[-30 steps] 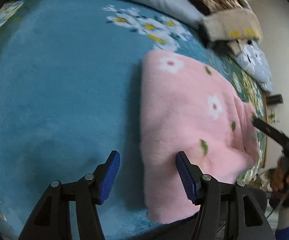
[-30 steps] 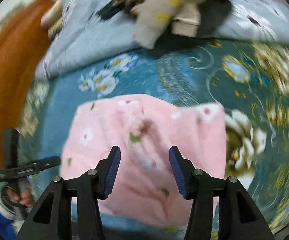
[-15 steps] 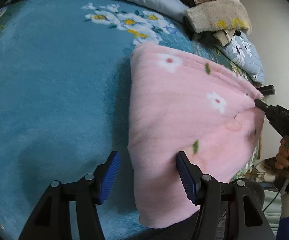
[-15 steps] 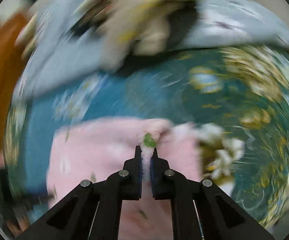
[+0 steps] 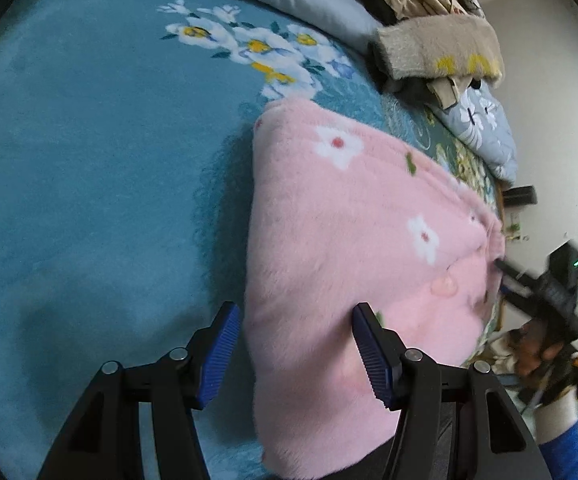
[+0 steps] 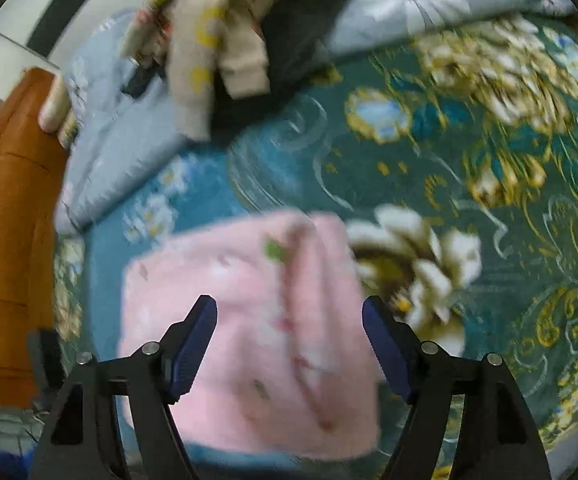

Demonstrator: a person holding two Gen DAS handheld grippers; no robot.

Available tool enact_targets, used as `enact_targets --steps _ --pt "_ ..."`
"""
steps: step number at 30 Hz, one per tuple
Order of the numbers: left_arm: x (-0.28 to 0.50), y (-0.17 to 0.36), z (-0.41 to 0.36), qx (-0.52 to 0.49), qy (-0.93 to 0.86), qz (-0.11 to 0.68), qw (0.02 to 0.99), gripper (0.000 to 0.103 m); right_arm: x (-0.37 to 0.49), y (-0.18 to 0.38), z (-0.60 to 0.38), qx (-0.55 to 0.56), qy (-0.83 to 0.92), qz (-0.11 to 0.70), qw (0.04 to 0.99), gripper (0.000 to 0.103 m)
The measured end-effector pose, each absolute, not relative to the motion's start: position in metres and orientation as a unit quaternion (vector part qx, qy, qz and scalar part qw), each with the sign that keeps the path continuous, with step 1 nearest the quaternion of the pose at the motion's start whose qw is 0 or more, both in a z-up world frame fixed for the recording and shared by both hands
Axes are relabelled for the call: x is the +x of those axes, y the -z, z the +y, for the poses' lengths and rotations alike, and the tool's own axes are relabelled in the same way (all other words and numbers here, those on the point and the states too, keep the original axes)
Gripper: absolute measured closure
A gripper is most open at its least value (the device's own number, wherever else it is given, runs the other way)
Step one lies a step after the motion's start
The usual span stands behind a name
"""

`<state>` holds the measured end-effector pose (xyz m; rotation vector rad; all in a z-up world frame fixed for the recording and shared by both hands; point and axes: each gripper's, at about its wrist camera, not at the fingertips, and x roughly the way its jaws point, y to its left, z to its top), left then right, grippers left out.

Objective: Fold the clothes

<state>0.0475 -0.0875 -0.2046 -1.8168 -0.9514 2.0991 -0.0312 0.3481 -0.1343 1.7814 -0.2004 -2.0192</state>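
Observation:
A pink fleece garment (image 5: 349,248) with white flowers lies folded on the teal floral blanket (image 5: 89,160). My left gripper (image 5: 297,354) stands open over the garment's near left edge, and its pads do not press the cloth. My right gripper (image 6: 291,344) hovers above the other side of the pink garment (image 6: 249,320). Its jaws are opening, with the cloth below them and nothing pinched. In the left wrist view the right gripper (image 5: 505,276) shows blurred at the garment's far right edge, held by a hand (image 5: 529,352).
A pile of clothes with a beige fleece piece (image 5: 437,46) on top sits at the back of the bed, beside a grey-blue floral quilt (image 5: 485,128). A wooden headboard (image 6: 5,240) rises at the left of the right wrist view. A pale wall (image 5: 549,80) bounds the bed's right side.
The right gripper shut on a ridge of the pink garment, dragged it sideways, then let go and opened. The garment now lies flatter. The left gripper stayed open and hardly moved.

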Motion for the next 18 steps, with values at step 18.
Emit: enact_targets --steps 18 --pt "0.040 0.237 -0.082 -0.635 -0.687 -0.345 0.083 0.034 -0.043 0.208 0.335 0.724 0.641 -0.108 0.231 0.051"
